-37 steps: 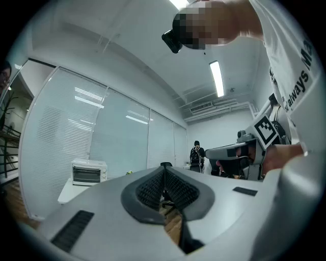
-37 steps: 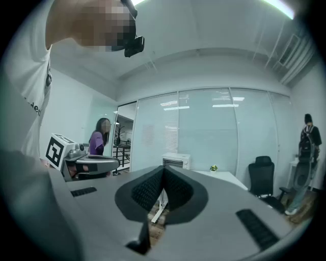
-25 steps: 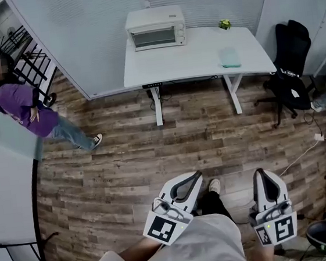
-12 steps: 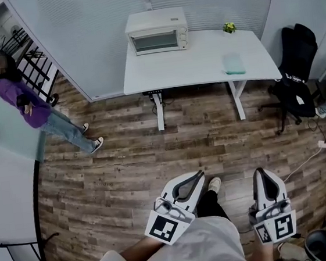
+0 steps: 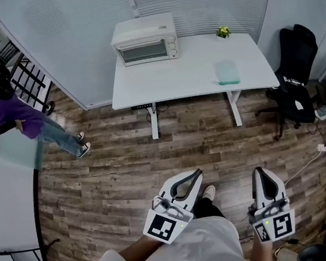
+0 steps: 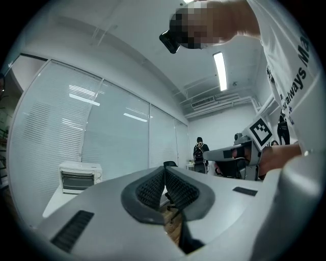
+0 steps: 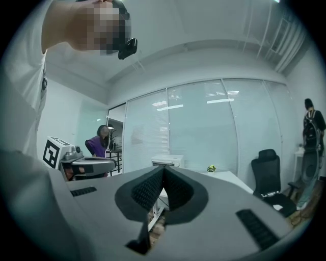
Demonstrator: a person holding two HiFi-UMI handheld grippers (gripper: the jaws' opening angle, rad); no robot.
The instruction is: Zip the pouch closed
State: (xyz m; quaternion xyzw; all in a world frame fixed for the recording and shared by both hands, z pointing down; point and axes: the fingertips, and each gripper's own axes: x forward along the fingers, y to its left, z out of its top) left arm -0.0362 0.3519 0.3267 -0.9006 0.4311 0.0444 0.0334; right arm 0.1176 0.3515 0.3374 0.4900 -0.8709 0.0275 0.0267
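Hanging low in front of the person's white shirt (image 5: pixel 200 248), the left claw (image 5: pixel 195 176) and the right claw (image 5: pixel 258 172) both point out over the wooden floor (image 5: pixel 121 172). They are side by side and well apart from the white surface (image 5: pixel 185 66).

In the left gripper view the two ribbed pads (image 6: pixel 153 186) meet at their tips, so the jaws are together with nothing between them. The right gripper view shows the same: pads (image 7: pixel 150 189) touching at the front and the claw empty.

The pouch (image 5: pixel 227 73), pale teal, lies flat on the right part of the surface, near its front edge and far from both claws. At this size its zip cannot be made out.

A white toaster oven (image 5: pixel 144 39) stands at the back left of the surface, and a small green thing (image 5: pixel 222 32) sits at the back right. A black office chair (image 5: pixel 296 76) stands to the right of the surface. A person in a purple top (image 5: pixel 12 118) is at the far left.
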